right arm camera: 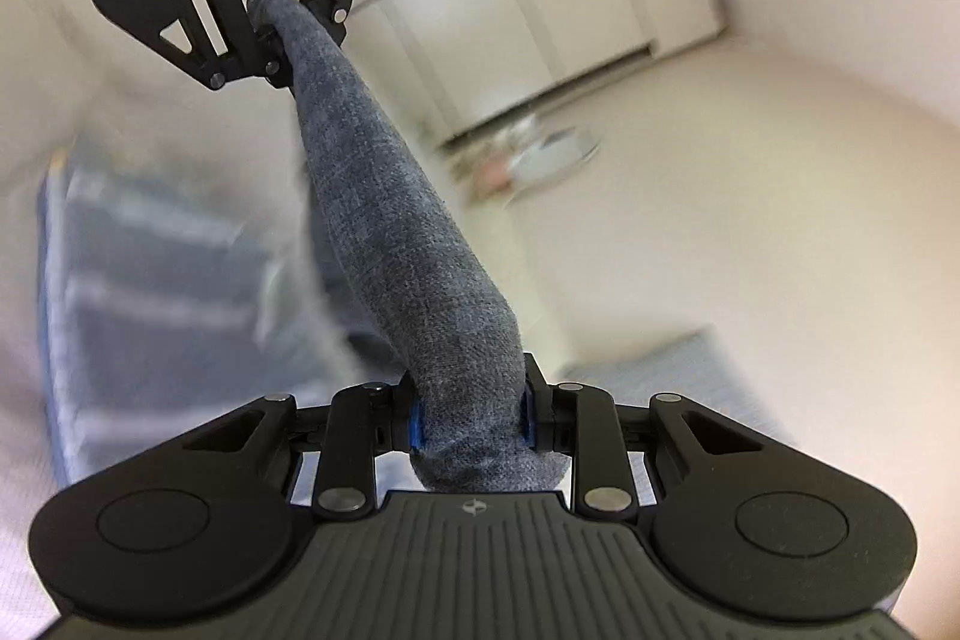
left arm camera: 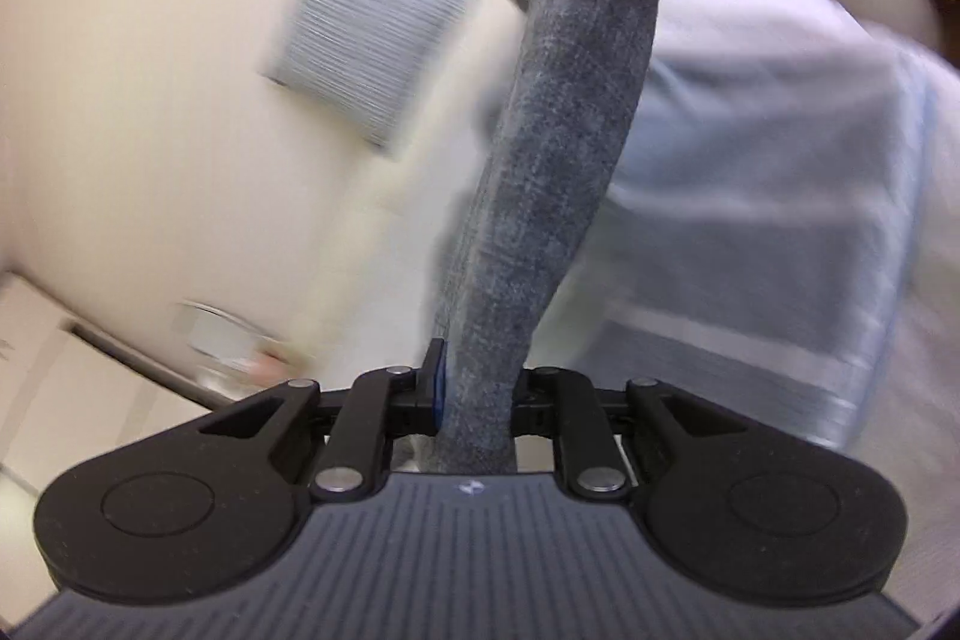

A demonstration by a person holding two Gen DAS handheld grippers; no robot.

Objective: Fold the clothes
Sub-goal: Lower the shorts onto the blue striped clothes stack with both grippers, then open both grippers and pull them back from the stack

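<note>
Writing none legible; left gripper (left arm camera: 474, 394) and right gripper (right arm camera: 471, 415) fingers clench grey cloth (left arm camera: 570, 112).

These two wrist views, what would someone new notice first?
A dark grey garment, bunched into a thick rope, stretches between the two grippers. The left gripper clamps one end, the right gripper the other. Beneath lie a pale blue towel and a folded striped cloth, both blurred.
</note>
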